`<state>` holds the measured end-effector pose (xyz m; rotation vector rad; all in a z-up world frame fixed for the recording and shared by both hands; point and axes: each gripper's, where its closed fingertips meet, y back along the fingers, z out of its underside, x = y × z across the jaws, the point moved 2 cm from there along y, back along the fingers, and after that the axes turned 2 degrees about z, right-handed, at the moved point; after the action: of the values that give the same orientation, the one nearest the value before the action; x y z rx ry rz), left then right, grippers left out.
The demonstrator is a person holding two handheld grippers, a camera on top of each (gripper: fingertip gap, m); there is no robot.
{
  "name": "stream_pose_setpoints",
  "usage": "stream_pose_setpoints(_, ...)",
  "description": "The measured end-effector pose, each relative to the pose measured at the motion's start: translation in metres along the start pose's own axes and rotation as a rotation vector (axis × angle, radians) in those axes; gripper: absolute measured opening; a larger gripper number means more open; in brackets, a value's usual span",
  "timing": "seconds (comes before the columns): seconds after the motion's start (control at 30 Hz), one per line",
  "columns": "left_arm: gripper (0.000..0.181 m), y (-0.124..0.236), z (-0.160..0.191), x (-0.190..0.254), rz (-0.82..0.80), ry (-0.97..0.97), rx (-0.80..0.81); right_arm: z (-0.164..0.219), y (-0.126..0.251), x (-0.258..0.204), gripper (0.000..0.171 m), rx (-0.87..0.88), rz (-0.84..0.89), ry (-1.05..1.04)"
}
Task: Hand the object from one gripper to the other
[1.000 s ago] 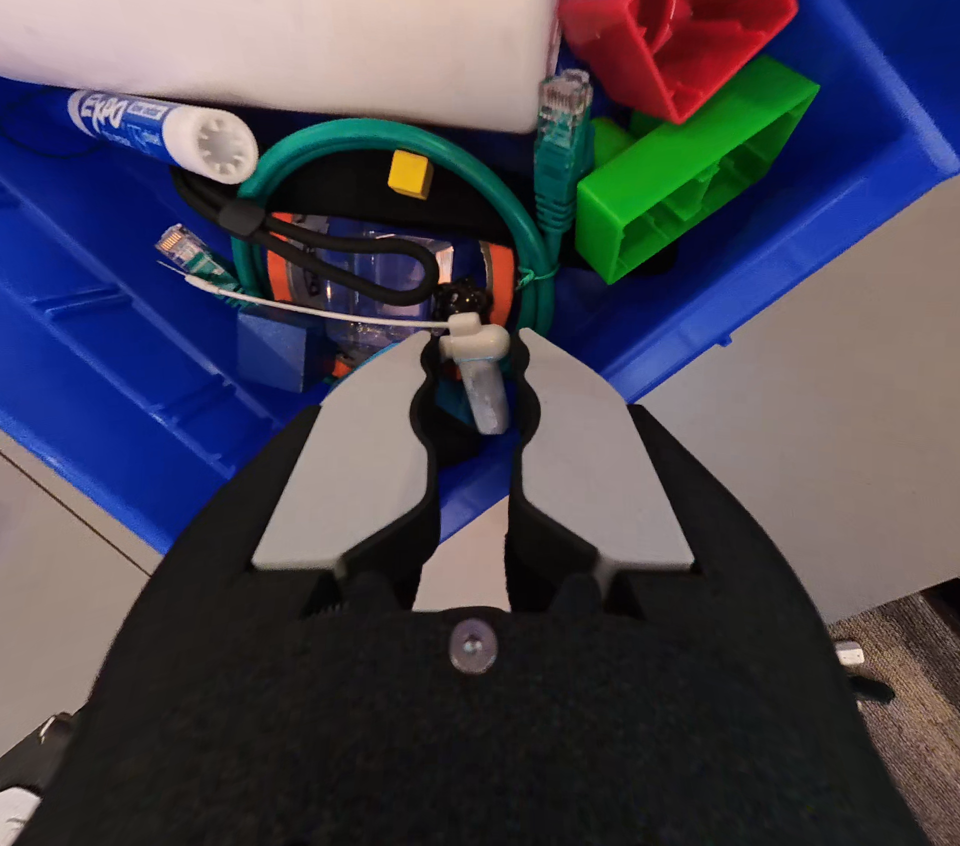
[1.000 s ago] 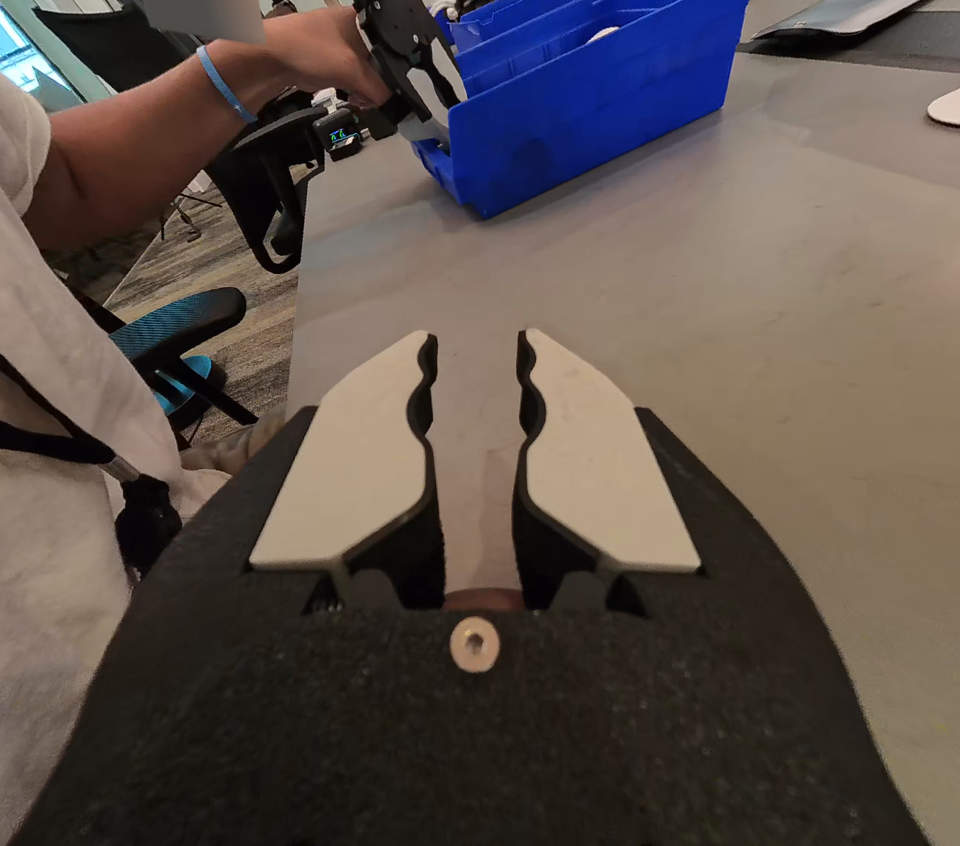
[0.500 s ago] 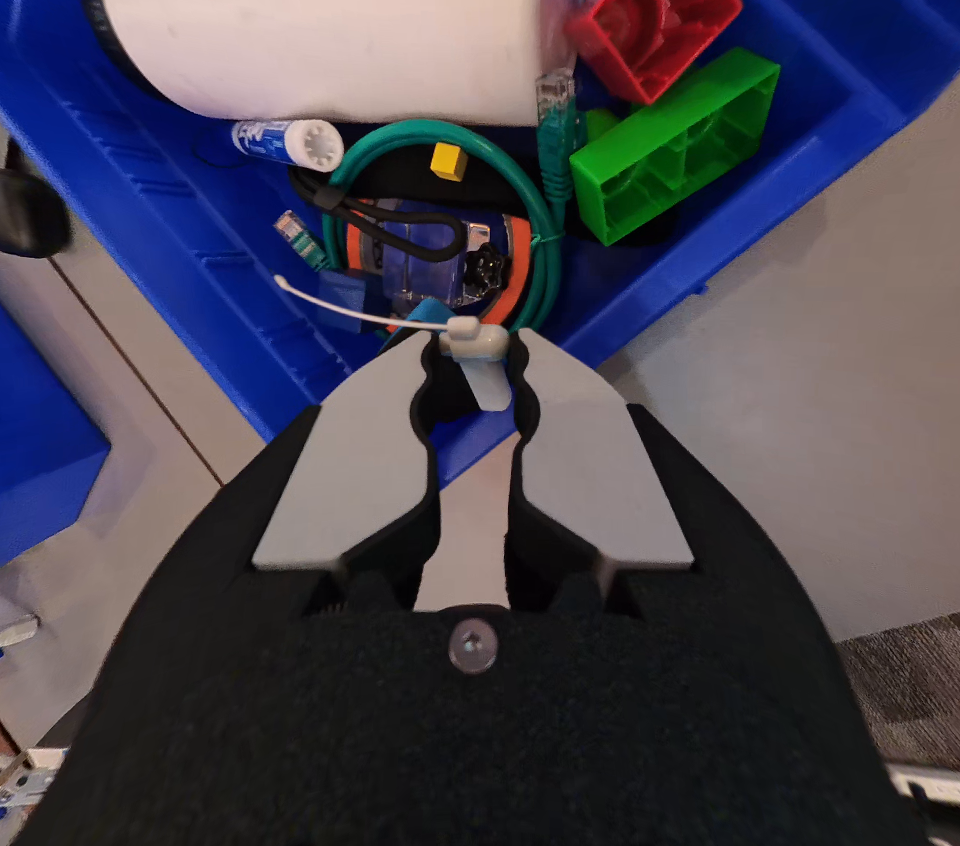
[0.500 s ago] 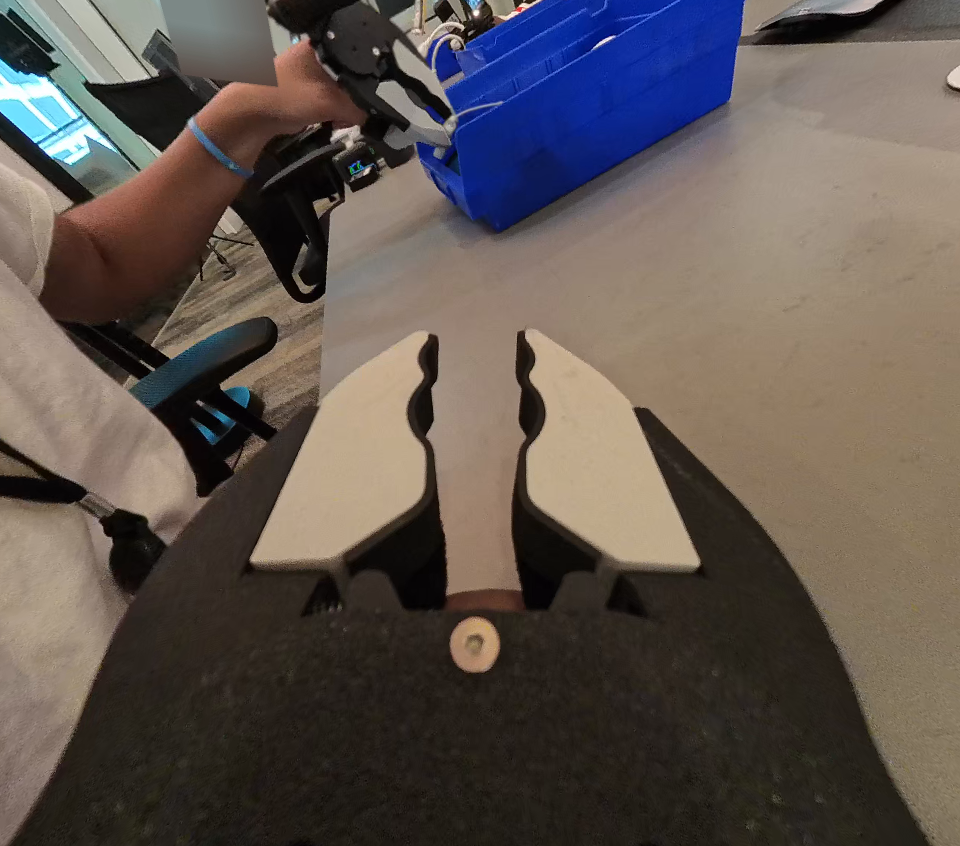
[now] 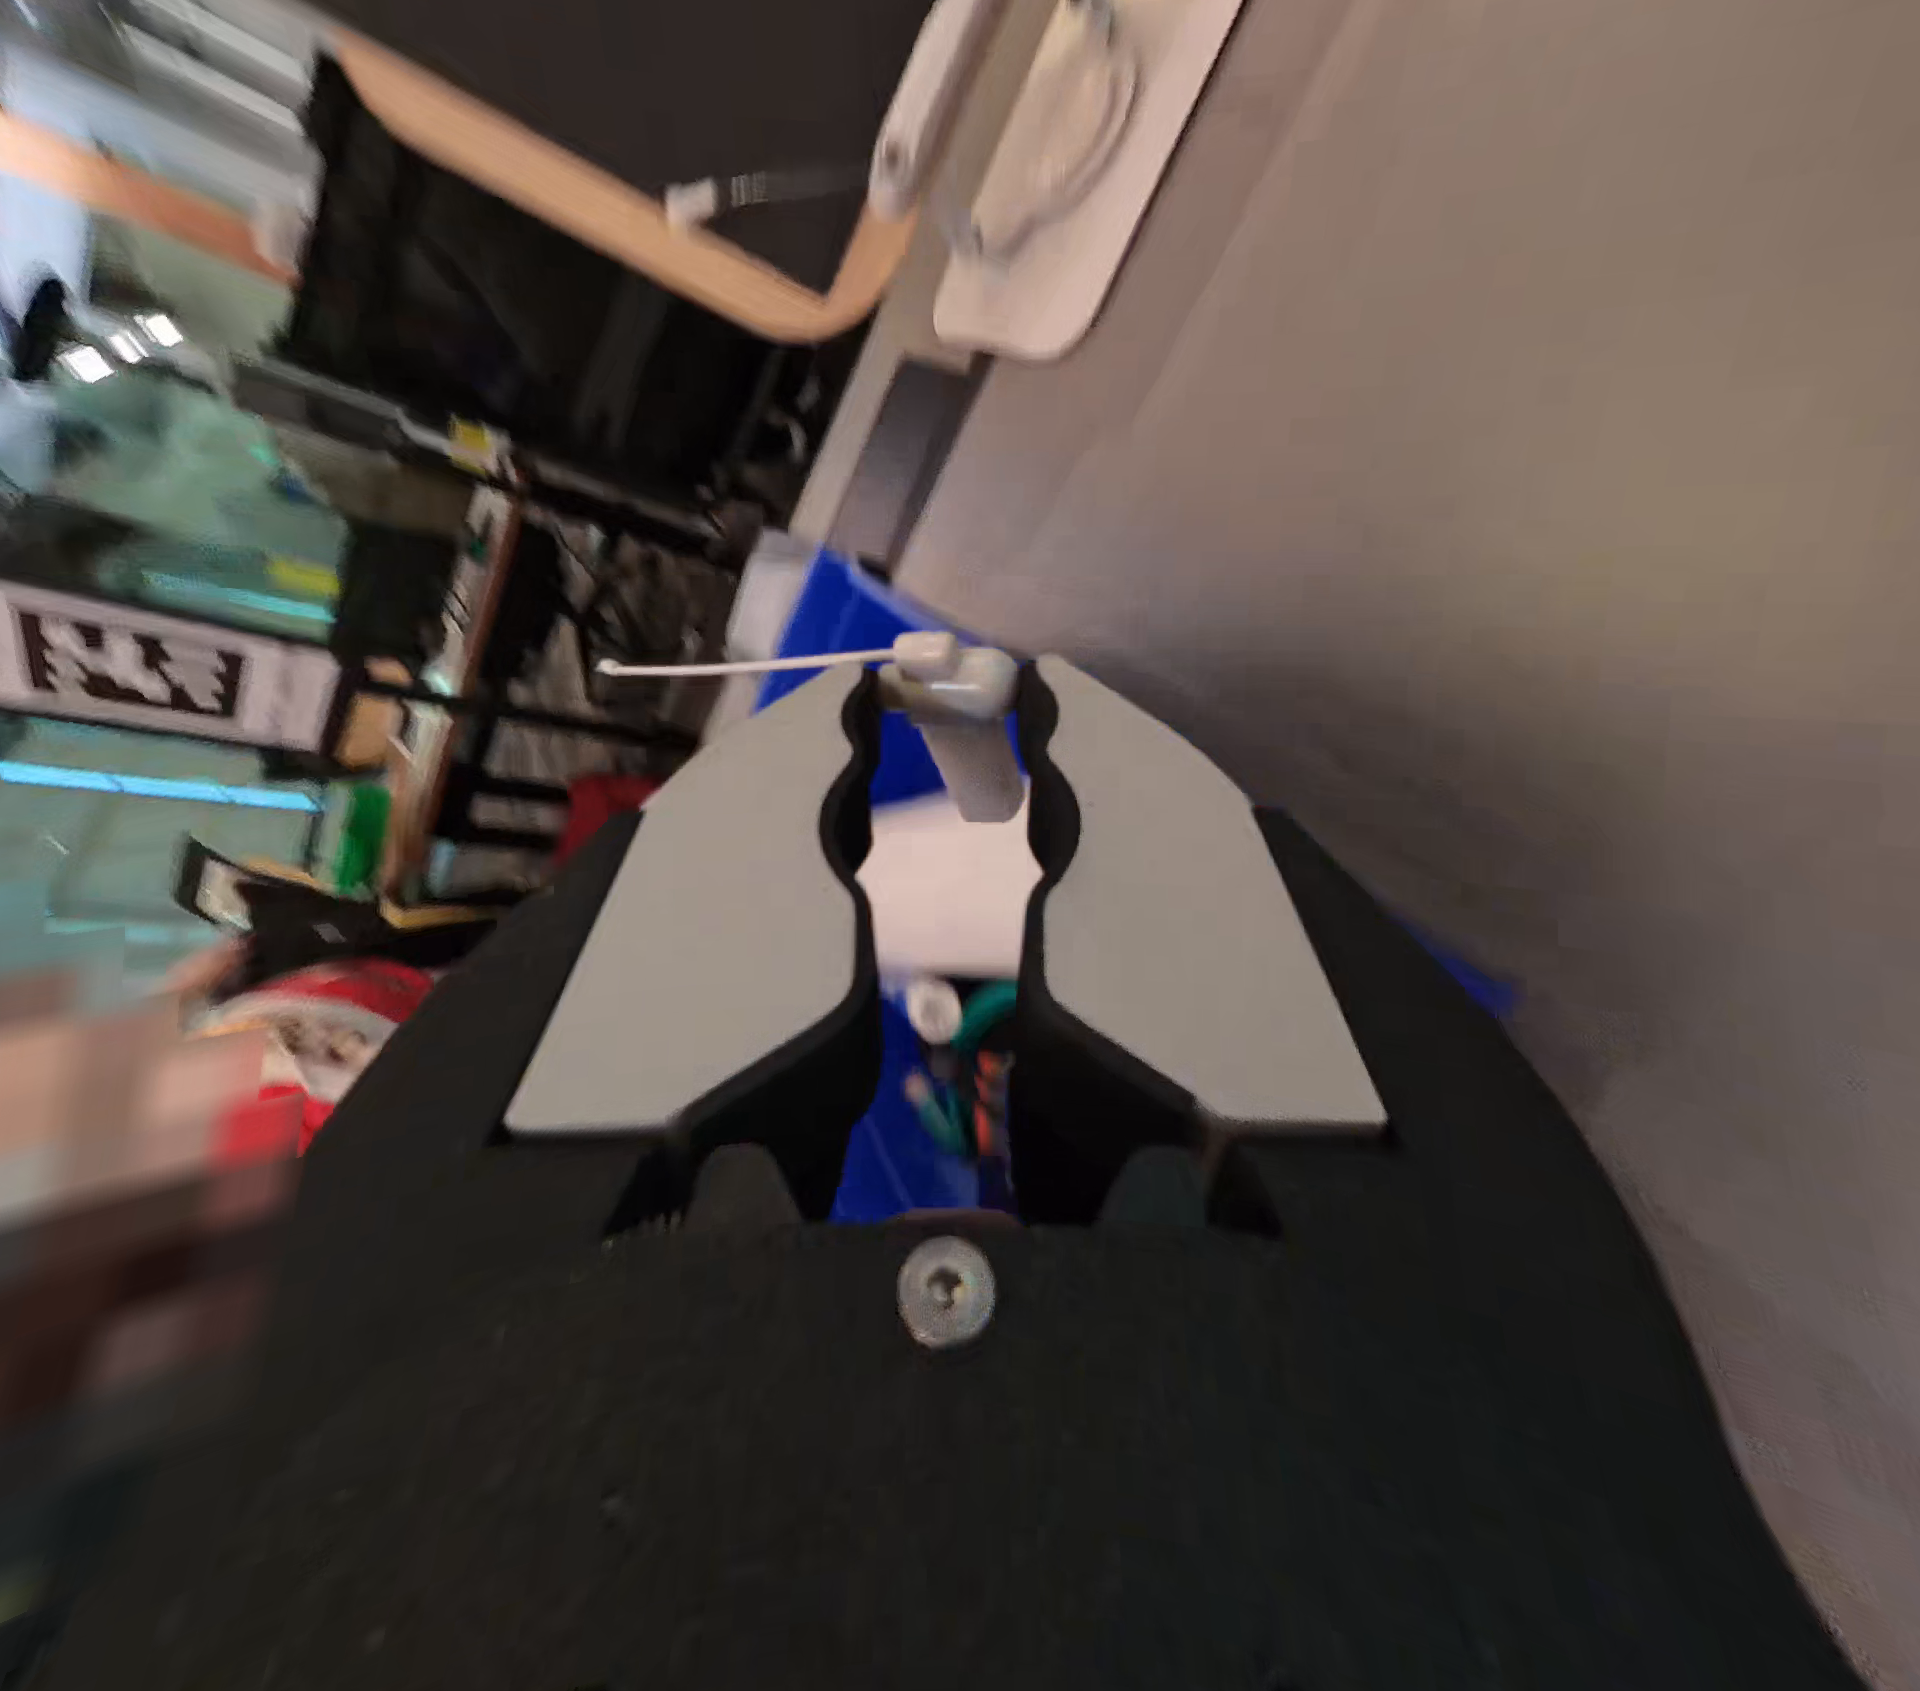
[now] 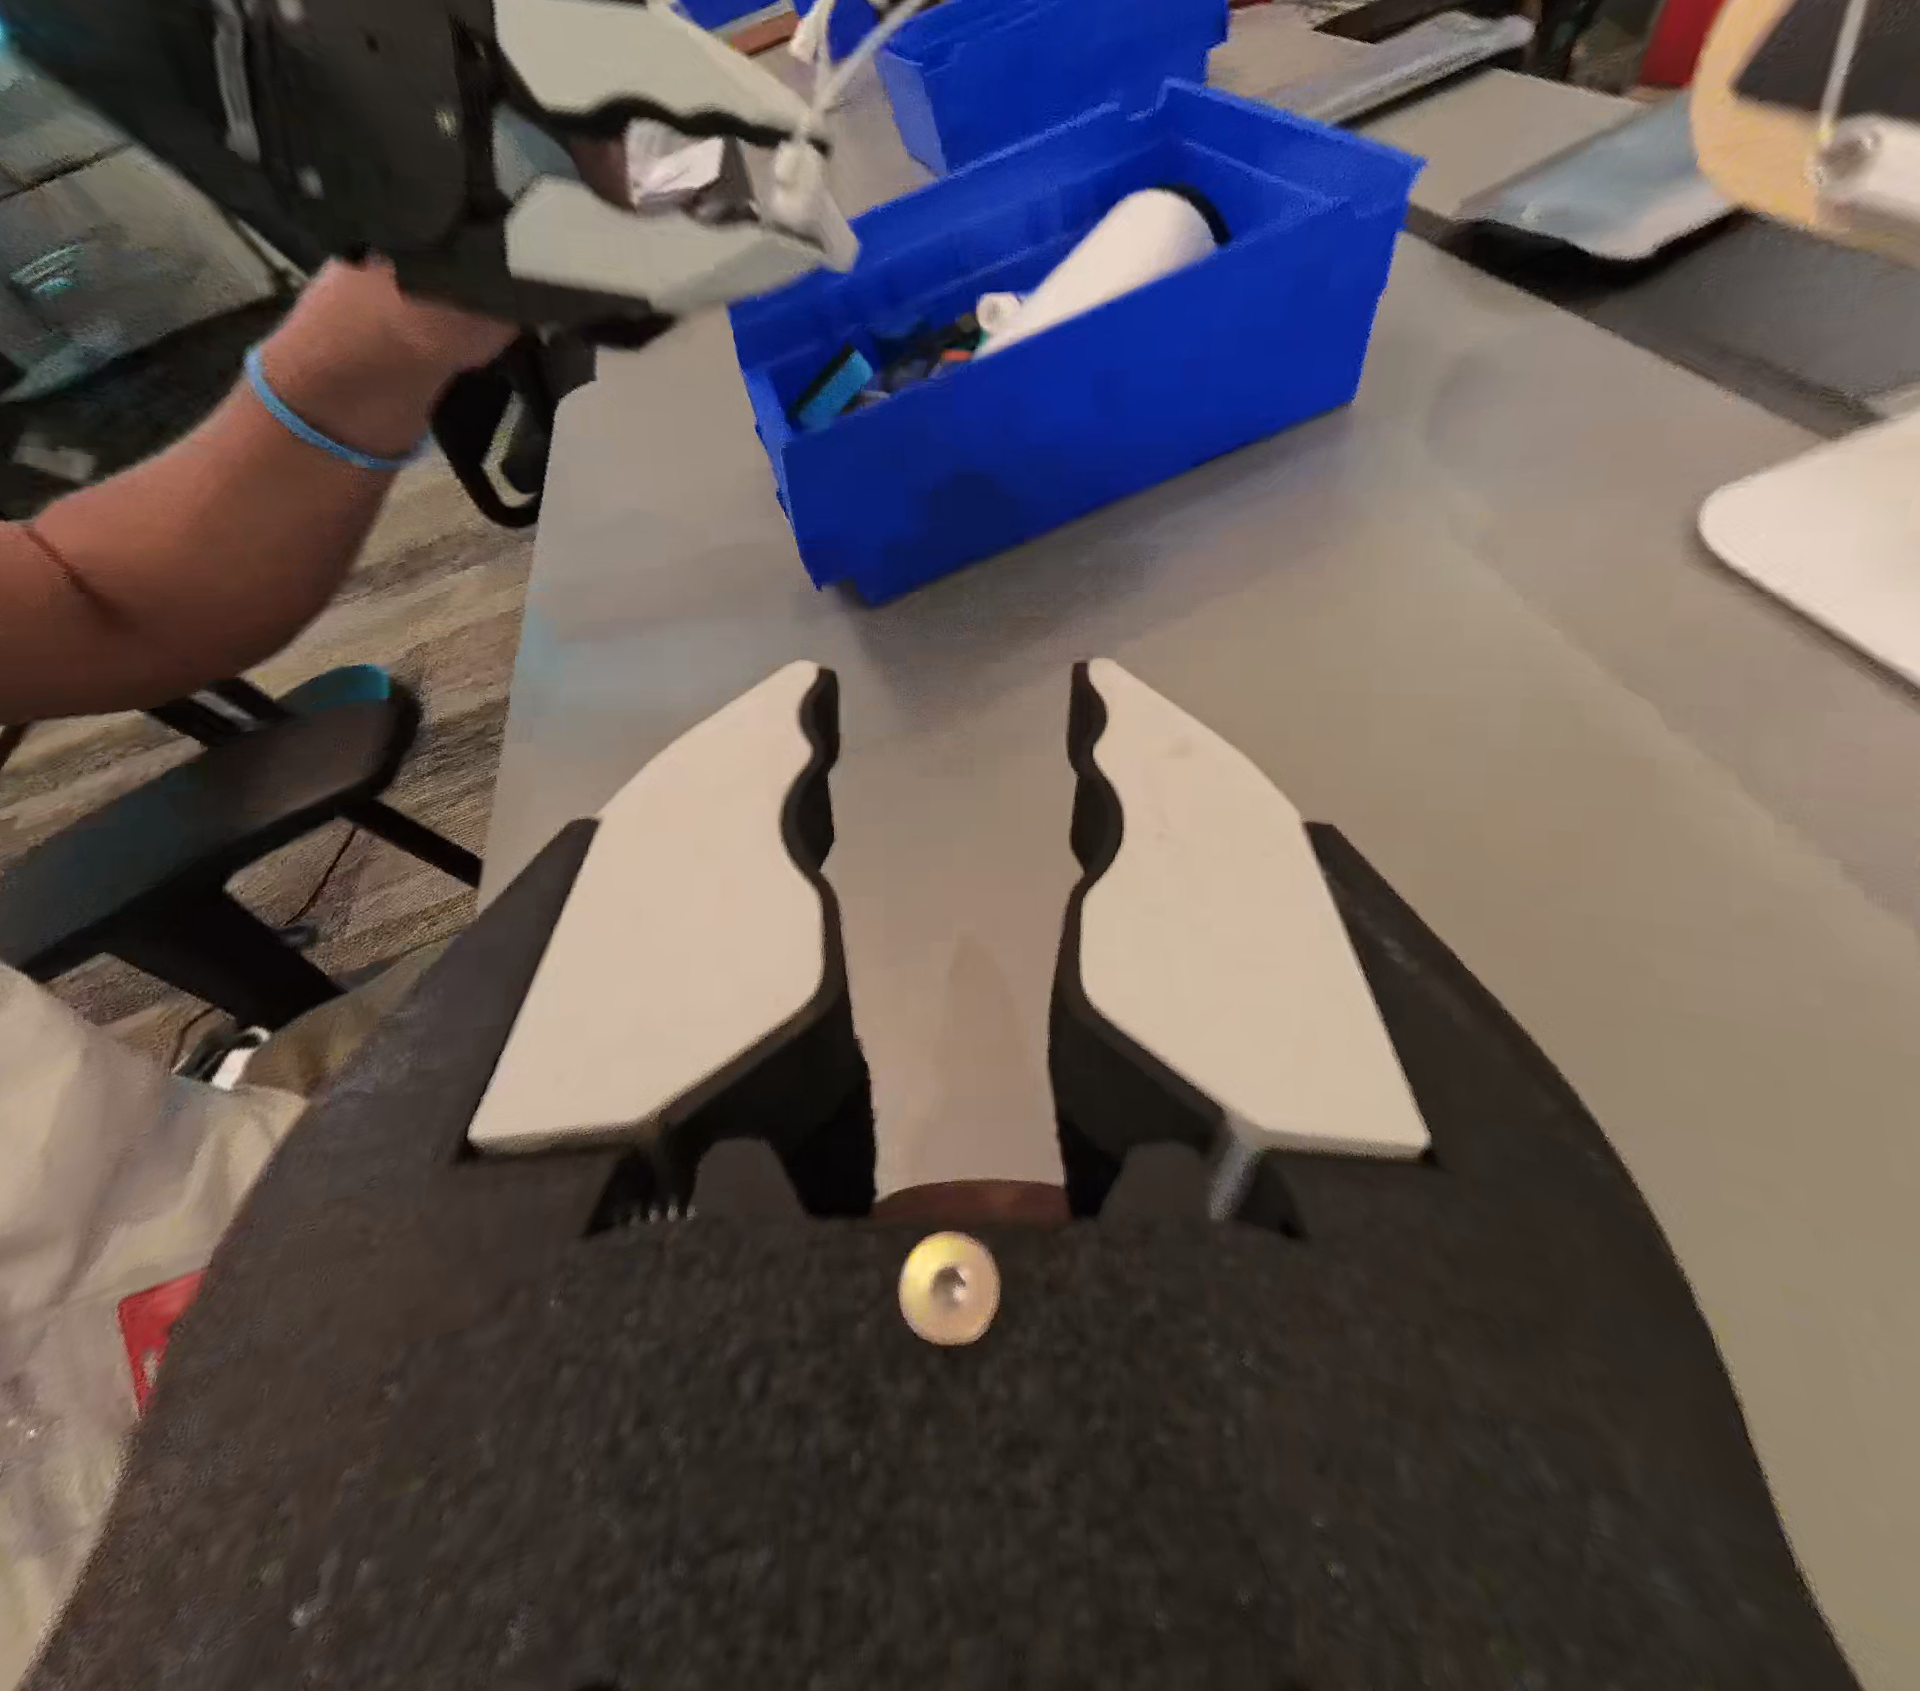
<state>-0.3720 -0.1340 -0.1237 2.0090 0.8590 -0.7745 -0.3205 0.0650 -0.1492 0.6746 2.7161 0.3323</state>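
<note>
2 grippers show. The left gripper is clamped at its tips on a small white plastic piece, with a thin white strand sticking out to the left of it; in the right wrist view the same gripper is up in the air at the far left, turned on its side, the white piece pinched at its tips above the near left corner of the blue bin. A hand with a blue wristband holds that gripper.

The right gripper hovers low over the grey table, its fingers parted and holding nothing. It is well apart from the left gripper and nearer than the bin.

The bin stands on the table beyond the right gripper. Inside lie a white roll and a jumble of small coloured items, too blurred to name. More blue bins stand farther back. A white flat base sits at the right edge of the table. A black chair stands to the left of the table.

The left wrist view is tilted and blurred.
</note>
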Motion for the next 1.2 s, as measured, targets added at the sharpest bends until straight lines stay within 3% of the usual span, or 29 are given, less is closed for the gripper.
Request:
stream_pose_setpoints(0.17,0.025,-0.047,-0.080,0.021,-0.088,-0.263,0.076,-0.038,-0.046,0.012,0.043,-0.009,-0.105,-0.005)
stream_pose_setpoints(0.27,0.025,-0.078,-0.105,0.033,-0.118,-0.355,0.068,-0.038,-0.059,0.030,0.035,0.022,-0.132,-0.054)
stream_pose_setpoints(0.43,0.025,-0.124,-0.105,0.052,-0.103,-0.396,0.054,-0.026,-0.051,0.070,0.035,0.139,-0.188,-0.227)
stream_pose_setpoints(0.57,0.025,-0.145,-0.105,0.061,-0.114,-0.440,0.049,-0.009,-0.053,0.095,0.033,0.122,-0.127,-0.207)
stream_pose_setpoints(0.67,0.025,-0.155,-0.111,0.073,-0.109,-0.457,0.073,0.000,-0.056,0.100,0.031,0.135,-0.187,-0.248)
stream_pose_setpoints(0.77,0.025,-0.163,-0.113,0.081,-0.111,-0.420,0.085,0.009,-0.055,0.106,0.013,0.169,-0.222,-0.265)
stream_pose_setpoints(0.9,0.026,-0.167,-0.112,0.082,-0.117,-0.153,0.141,0.012,-0.049,0.126,0.013,0.249,-0.112,-0.207)
stream_pose_setpoints(1.0,0.026,-0.155,-0.114,0.077,-0.105,0.236,0.361,0.006,-0.031,0.145,0.012,0.417,-0.085,-0.306)
stream_pose_setpoints(1.07,0.019,-0.151,-0.112,0.076,0.028,0.521,0.501,-0.001,-0.015,0.145,0.012,0.526,-0.133,-0.331)
stream_pose_setpoints(1.2,0.032,-0.147,-0.114,0.072,0.387,0.944,0.753,-0.015,0.009,0.134,0.012,0.728,-0.366,-0.480)
